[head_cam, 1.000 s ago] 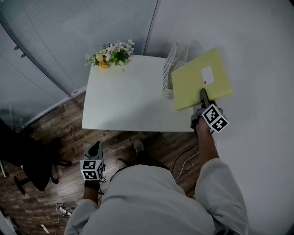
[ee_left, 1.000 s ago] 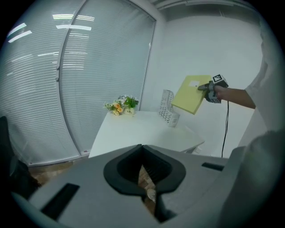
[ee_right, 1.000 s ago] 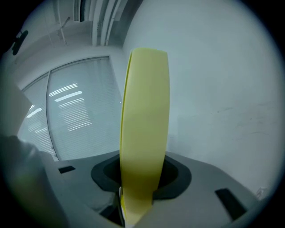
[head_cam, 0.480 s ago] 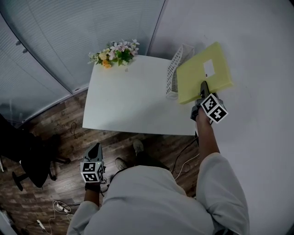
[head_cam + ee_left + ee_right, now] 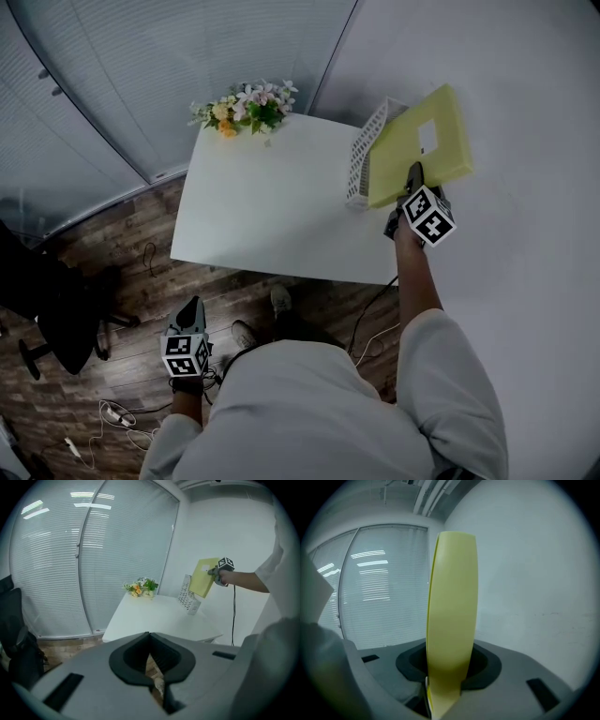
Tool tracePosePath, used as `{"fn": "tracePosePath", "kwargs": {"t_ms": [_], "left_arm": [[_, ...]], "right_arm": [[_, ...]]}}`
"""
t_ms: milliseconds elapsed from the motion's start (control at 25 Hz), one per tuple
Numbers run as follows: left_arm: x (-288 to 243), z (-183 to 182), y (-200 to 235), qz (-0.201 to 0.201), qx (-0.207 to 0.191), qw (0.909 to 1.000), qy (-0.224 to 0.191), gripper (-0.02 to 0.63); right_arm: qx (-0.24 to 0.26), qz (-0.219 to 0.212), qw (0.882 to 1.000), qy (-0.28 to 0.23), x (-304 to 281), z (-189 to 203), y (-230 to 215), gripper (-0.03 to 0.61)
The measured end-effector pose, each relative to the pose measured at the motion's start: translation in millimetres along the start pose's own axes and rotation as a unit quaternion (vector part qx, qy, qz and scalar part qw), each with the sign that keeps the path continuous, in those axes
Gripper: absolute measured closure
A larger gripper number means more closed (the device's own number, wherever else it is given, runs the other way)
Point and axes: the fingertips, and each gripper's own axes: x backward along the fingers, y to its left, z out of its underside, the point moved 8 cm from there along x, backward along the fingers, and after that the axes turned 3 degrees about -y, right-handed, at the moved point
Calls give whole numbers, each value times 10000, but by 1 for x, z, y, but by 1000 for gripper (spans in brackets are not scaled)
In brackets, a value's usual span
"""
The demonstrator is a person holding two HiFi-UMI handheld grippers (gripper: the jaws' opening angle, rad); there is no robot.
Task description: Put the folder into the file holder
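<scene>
Right hand-held gripper (image 5: 413, 176) clamped on the yellow folder (image 5: 412, 141), held tilted in the air just above the white file holder (image 5: 363, 167) at the counter (image 5: 272, 206) edge. Left hand-held gripper (image 5: 191, 312) closed, empty, low off the counter.

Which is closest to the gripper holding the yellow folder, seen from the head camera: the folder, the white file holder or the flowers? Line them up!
Counting from the right gripper in the head view:
1. the yellow folder, clamped in its jaws.
2. the file holder, just to the left, at the right end of the table.
3. the flowers, away at the table's far left corner.
</scene>
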Motion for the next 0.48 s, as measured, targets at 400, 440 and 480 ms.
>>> {"fn": "tracePosePath", "kwargs": {"t_ms": [400,440,480], "left_arm": [[-3,4,10,-196,166,9995,158,606],[-3,4,10,-208,174,9995,178,606],[-4,5,10,-217,181,9994,200,606]], "right_arm": [[359,126,9991,-175,-32,23,15,416],[390,120,9990,-199,-34,26,15,416],[418,111,9988,-210,-37,30,15,416]]}}
